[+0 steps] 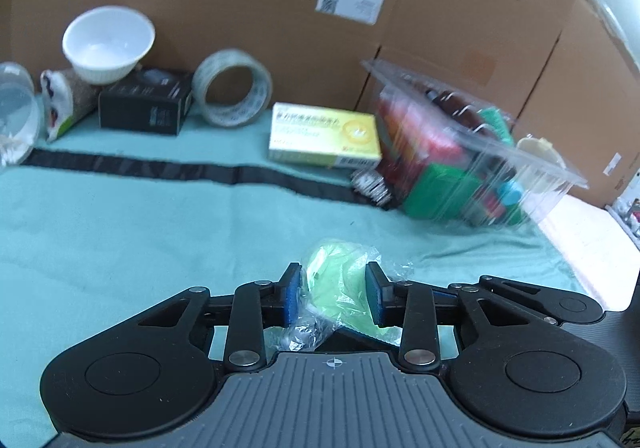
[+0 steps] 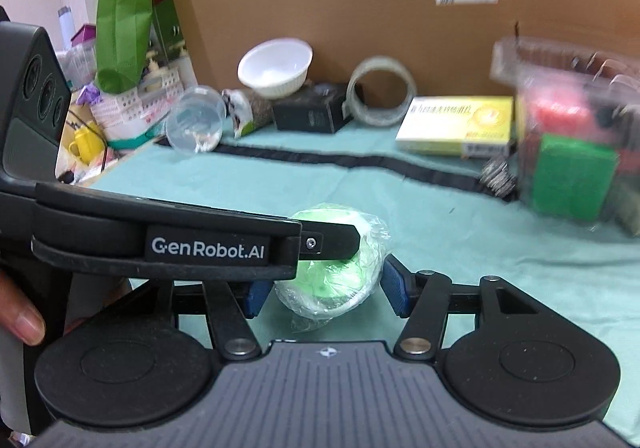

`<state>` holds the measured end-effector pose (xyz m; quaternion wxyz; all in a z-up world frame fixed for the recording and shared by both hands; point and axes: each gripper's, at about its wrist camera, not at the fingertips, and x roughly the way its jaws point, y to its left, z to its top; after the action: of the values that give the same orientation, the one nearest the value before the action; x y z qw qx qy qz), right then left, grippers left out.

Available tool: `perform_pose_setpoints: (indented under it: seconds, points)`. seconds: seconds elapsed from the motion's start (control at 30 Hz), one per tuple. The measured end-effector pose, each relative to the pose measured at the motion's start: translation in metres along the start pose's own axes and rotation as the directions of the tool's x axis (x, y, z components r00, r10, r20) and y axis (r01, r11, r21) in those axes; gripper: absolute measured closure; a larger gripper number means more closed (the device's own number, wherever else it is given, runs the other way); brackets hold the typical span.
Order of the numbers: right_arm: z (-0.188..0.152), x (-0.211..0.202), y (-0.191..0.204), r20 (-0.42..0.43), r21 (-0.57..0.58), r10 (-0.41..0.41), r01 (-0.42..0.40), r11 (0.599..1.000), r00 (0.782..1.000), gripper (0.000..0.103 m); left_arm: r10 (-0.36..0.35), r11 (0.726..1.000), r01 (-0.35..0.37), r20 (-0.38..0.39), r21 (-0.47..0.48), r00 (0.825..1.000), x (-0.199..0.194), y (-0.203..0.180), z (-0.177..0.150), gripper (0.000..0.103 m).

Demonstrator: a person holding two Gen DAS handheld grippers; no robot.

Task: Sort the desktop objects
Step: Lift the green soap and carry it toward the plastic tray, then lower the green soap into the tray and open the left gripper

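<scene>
A green object wrapped in clear plastic sits between the blue pads of my left gripper, which is shut on it just above the teal cloth. In the right wrist view the same wrapped green object lies between my right gripper's fingers, which are open and apart from it. The left gripper's body crosses the left of that view. A clear plastic bin of red and green items stands at the right; it also shows in the right wrist view.
Along the cardboard wall stand a white bowl, a black box, a tape roll, a yellow medicine box and a clear cup. A black strip crosses the cloth. A small metallic item lies by the bin.
</scene>
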<state>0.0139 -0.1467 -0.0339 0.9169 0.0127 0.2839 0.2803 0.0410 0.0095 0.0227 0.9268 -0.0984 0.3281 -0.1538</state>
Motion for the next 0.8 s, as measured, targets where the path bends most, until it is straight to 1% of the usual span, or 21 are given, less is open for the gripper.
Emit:
perform_pose_setpoints:
  seconds: [0.17,0.27,0.37,0.47,0.57,0.67,0.8]
  points:
    - [0.018,-0.031,-0.009,0.105,-0.008,-0.044,0.045,0.999,0.994,0.04,-0.052,0.997,0.047,0.085,0.055,0.995,-0.014,-0.029,0.023,0.072]
    - [0.03,-0.047,-0.019,0.167,-0.008,-0.085,0.087,0.996,0.982,0.04,-0.091,0.993,0.081,0.12,0.09,0.989,-0.016,-0.049,0.04,0.072]
    - [0.04,-0.061,-0.033,0.222,-0.003,-0.132,0.136,0.991,0.966,0.04,-0.135,0.985,0.118,0.145,0.125,0.98,-0.011,-0.072,0.057,0.072]
    - [0.049,-0.074,-0.05,0.26,0.012,-0.189,0.192,0.981,0.947,0.04,-0.189,0.974,0.165,0.153,0.156,0.97,-0.001,-0.096,0.073,0.073]
    - [0.056,-0.086,-0.07,0.292,0.037,-0.25,0.25,0.968,0.923,0.04,-0.248,0.958,0.218,0.153,0.188,0.957,0.014,-0.12,0.086,0.073]
    - [0.06,-0.096,-0.092,0.31,0.067,-0.309,0.303,0.951,0.899,0.04,-0.308,0.94,0.279,0.137,0.197,0.941,0.036,-0.142,0.098,0.073]
    - [0.065,-0.101,-0.128,0.314,0.121,-0.371,0.351,0.929,0.874,0.04,-0.37,0.915,0.343,0.101,0.215,0.924,0.067,-0.168,0.11,0.073]
